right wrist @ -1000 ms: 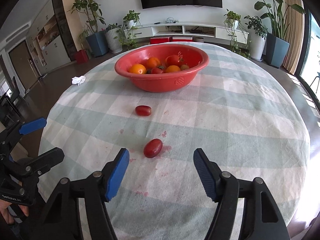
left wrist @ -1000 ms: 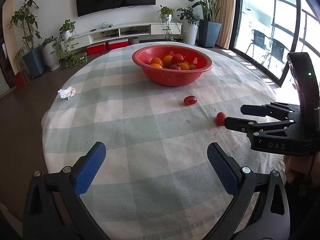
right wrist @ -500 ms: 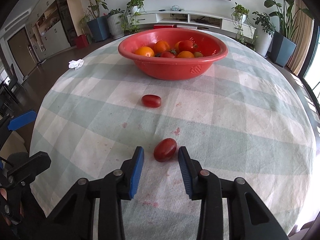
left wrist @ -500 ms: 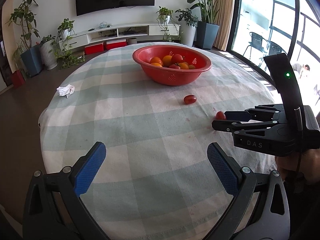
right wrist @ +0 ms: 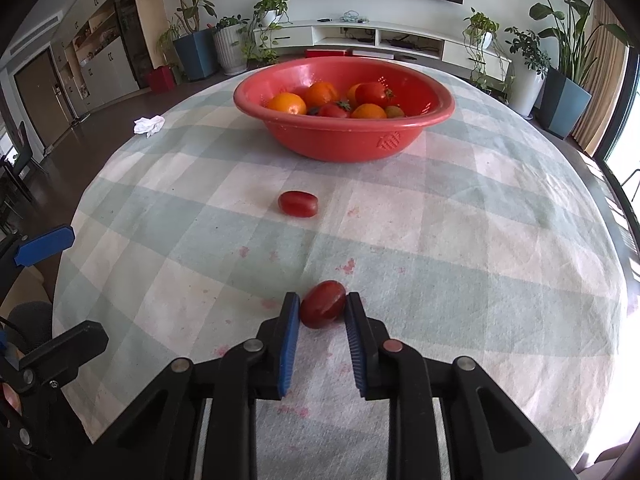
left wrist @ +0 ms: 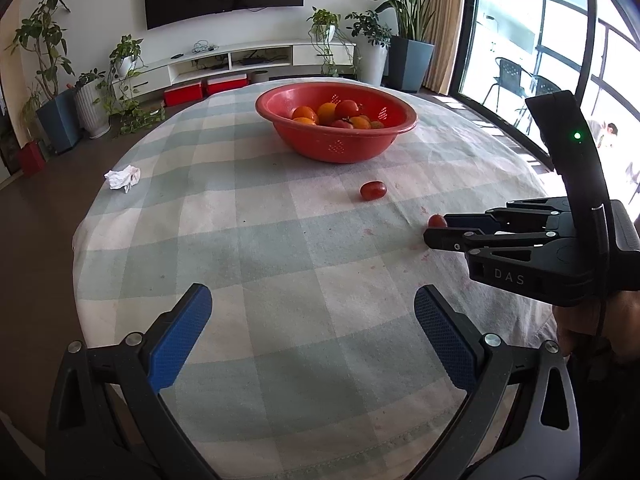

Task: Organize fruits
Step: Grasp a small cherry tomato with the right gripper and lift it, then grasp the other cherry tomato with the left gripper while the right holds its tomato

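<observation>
- The near cherry tomato (right wrist: pixel 323 304) lies on the checked tablecloth (right wrist: pixel 460 240), between the blue pads of the right gripper (right wrist: pixel 322 310); both pads press its sides, so the gripper is clenched on it.
- The right wrist view shows this grip from above. The left wrist view shows only the tip of this tomato (left wrist: pixel 437 221) at the end of the right gripper (left wrist: pixel 434 232).
- The left wrist view shows the left gripper (left wrist: pixel 312 316) with its jaws wide apart and nothing between them, over bare cloth.
- A second cherry tomato (right wrist: pixel 298 203) lies free on the cloth, between the held one and the red bowl (right wrist: pixel 344 136), which contains oranges and tomatoes.
- A crumpled white tissue (left wrist: pixel 123 177) lies near the far left edge of the table.
- One second ago the right jaws stood wide, with the tomato in front of them; now they have closed on it. The left gripper has not moved.
</observation>
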Available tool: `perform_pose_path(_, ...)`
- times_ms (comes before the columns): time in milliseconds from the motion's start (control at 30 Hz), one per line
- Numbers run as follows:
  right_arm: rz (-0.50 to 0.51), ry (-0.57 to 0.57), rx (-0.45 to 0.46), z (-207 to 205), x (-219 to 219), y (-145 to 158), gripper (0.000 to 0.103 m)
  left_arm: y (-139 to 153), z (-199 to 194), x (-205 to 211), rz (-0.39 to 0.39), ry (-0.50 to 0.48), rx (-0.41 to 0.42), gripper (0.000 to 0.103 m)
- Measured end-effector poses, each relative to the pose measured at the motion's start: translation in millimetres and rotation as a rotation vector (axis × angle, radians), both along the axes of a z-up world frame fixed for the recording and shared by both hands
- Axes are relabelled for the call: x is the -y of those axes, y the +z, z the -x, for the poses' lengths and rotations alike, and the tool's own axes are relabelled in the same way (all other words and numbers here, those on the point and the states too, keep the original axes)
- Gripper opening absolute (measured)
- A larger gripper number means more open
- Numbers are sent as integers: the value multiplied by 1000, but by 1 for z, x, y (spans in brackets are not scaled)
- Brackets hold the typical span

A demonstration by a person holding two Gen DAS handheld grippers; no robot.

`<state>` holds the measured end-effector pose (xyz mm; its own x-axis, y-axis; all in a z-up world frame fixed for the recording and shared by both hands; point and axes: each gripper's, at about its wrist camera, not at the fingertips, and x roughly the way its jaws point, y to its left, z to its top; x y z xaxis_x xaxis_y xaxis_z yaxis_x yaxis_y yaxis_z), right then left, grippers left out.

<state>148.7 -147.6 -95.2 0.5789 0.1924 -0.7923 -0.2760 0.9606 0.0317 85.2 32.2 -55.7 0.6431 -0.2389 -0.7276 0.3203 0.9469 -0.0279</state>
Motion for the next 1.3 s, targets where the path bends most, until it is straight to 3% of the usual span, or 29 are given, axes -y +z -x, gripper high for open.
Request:
perform_pose_path(333, -94, -18, 42, 15, 27, 13, 25, 6, -30, 17, -16, -110, -15, 103)
perform_pose_path(633, -184, -43, 76, 20, 51, 18, 25, 9, -85, 66, -130, -394, -16, 101)
perform_pose_path(733, -205, -47, 78, 20, 57, 17, 25, 3, -110, 73, -79, -434, -82, 84)
perform_pose_path(767, -212, -48, 78, 19, 58, 17, 25, 0, -116, 74, -79, -432, -97, 77)
perform_pose_path(900, -234, -53, 74, 17, 65, 15, 25, -10, -134, 82, -96, -460, -136, 66)
perform_pose_path(1067, -257, -56, 64, 15, 69, 12, 25, -20, -141, 91, -110, -520, -176, 36)
perform_pose_path(1233, -269, -54, 63, 15, 70, 12, 25, -24, -148, 97, -123, -545, -187, 36)
perform_pose_path(1300, -270, -56, 64, 15, 71, 12, 25, -24, -148, 99, -130, -556, -192, 30)
